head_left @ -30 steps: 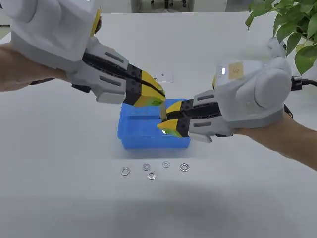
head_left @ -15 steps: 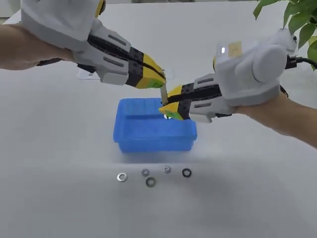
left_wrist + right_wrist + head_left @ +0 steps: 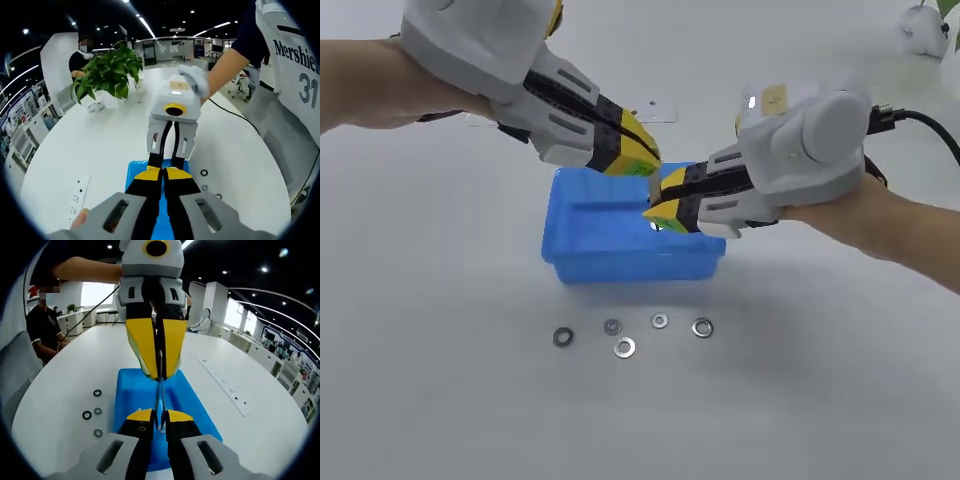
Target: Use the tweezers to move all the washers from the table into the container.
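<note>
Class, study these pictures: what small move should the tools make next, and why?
Probably bring the tweezers across the near wall and down toward the washers. The left tool and right tool both grip the tweezers above the blue container, while five washers lie on the table in front of it.

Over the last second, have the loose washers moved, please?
No. The washers keep their pattern just in front of the blue container; the camera shifted.
</note>
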The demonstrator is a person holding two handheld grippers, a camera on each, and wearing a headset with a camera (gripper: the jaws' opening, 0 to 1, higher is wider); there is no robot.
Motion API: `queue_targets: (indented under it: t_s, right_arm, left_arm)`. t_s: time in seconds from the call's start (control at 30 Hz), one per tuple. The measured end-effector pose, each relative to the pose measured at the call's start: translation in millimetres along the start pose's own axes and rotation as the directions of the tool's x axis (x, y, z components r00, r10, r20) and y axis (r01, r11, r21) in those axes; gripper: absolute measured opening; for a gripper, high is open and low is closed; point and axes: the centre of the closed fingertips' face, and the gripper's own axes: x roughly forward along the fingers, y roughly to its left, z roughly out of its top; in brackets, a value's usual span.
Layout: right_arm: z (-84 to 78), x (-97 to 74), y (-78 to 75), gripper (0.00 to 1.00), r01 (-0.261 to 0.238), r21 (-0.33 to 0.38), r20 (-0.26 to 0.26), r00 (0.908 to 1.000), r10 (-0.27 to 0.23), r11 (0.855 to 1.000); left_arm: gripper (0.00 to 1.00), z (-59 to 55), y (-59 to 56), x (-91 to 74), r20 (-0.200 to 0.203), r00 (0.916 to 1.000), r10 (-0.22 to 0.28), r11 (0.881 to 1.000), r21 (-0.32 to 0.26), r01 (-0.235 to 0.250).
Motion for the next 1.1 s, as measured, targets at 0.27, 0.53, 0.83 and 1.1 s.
queue_targets:
  t_s: [0.27, 0.53, 0.83, 1.1]
  right_arm:
    - [-8.0, 3.4, 1.0, 0.10, -0.001, 0.009, -0.025, 0.9997, 0.001, 1.000]
    - [0.6, 2.1, 7.9, 0.11, -0.011, -0.029, -0.033, 0.9994, 0.010, 1.000]
    - [24.1, -13.6, 20.2, 0.11, -0.023, -0.099, -0.022, 0.9995, 0.021, 0.995]
    - [47.1, -35.6, 28.7, 0.11, 0.003, -0.126, 0.007, 1.0000, -0.003, 0.992]
  left_arm:
    - [0.05, -7.3, 1.1, 5.2, -0.004, 1.0000, -0.005, 1.000, -0.019, 0.005]
    - [0.05, -3.3, -5.0, -1.8, -0.014, 0.9999, -0.008, 1.000, -0.005, 0.008]
    - [0.05, 21.2, -23.4, -17.7, 0.009, 0.9998, -0.015, 0.998, 0.066, 0.014]
    - [0.05, 46.4, -35.6, -33.9, 0.049, 0.9988, 0.009, 0.992, 0.124, -0.015]
